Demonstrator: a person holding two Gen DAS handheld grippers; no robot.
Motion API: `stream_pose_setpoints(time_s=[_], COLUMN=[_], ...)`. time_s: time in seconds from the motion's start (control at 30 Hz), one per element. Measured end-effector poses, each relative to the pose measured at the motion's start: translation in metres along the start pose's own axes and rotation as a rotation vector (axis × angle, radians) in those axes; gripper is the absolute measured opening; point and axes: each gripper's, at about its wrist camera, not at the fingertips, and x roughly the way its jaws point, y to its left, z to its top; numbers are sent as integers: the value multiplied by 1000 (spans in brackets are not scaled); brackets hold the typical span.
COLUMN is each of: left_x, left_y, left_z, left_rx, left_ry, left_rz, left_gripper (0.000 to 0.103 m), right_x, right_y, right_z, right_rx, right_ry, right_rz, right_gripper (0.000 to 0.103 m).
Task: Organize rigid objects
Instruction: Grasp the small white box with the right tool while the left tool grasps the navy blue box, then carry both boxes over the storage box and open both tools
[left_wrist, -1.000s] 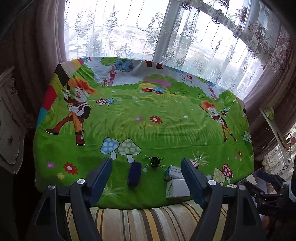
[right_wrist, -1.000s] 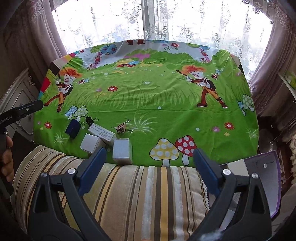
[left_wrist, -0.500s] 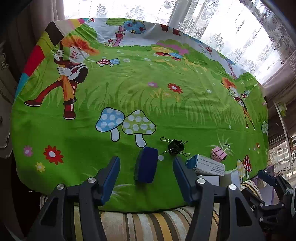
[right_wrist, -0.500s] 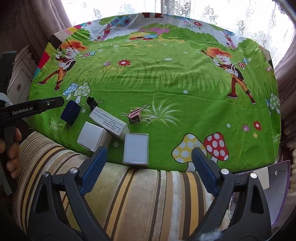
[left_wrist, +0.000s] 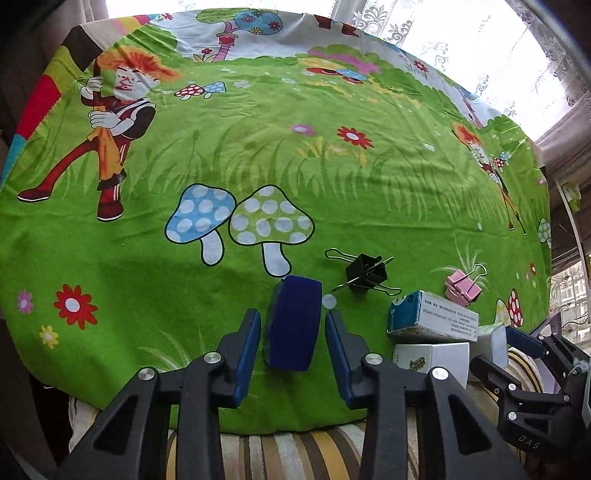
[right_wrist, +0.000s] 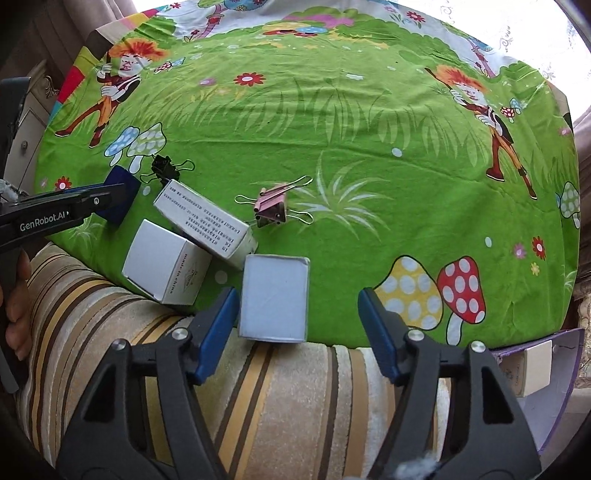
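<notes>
Blue block (left_wrist: 293, 323): lies near the front edge of the table's green cartoon cloth (left_wrist: 332, 177), just below the printed mushrooms, between the two fingers of the left claw (left_wrist: 293, 334). The left claw is spread, one blue pad on each side of the block with a narrow gap on both sides; whether either pad touches cannot be told.

Black clip (left_wrist: 365, 273): just right of the block, apart from it, its wire handles splayed on the cloth.

Printed box (left_wrist: 432, 319): right of the black clip, blue at one end, text on its long face; it rests tilted, one end leaning on the cube box (right_wrist: 166, 264), which stands at the cloth's front edge.

Pink clip (right_wrist: 271, 210): beyond the printed box, near it but not touching, alone on the printed grass.

Flat white box (right_wrist: 273, 297): at the cloth's front edge, right of the cube box. The right claw (right_wrist: 297, 321) is released and wide; its left pad sits just beside the box's left side, while the right pad stands well apart from the box.

Striped cushion (right_wrist: 280, 398): under and in front of the cloth's near edge, below both claws.

Purple tray (right_wrist: 554, 369): at the lower right, off the cloth, with a small pale box (right_wrist: 532, 367) in it.
</notes>
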Motion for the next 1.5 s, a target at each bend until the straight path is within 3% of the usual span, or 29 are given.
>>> stream_pose_setpoints(time_s=[0.17,0.3,0.87,1.5], left_x=[5,6,-42,-86], left_y=[-1,-3,-2,-81], left_z=[0,-1,-15,-49], left_rx=[6,10,-41,78], left_ry=[8,1,-137,-180], left_rz=[6,2,-53,-216], left_gripper=[30,29,29,29], right_x=[6,11,-23,-78], right_y=[0,-1,-10,-31], right_z=[2,3,-7,-34], right_rx=[-2,3,38,88], right_ry=[13,28,-112,-263], right_rz=[8,32,-22,-81], right_gripper=[59,39,38,38])
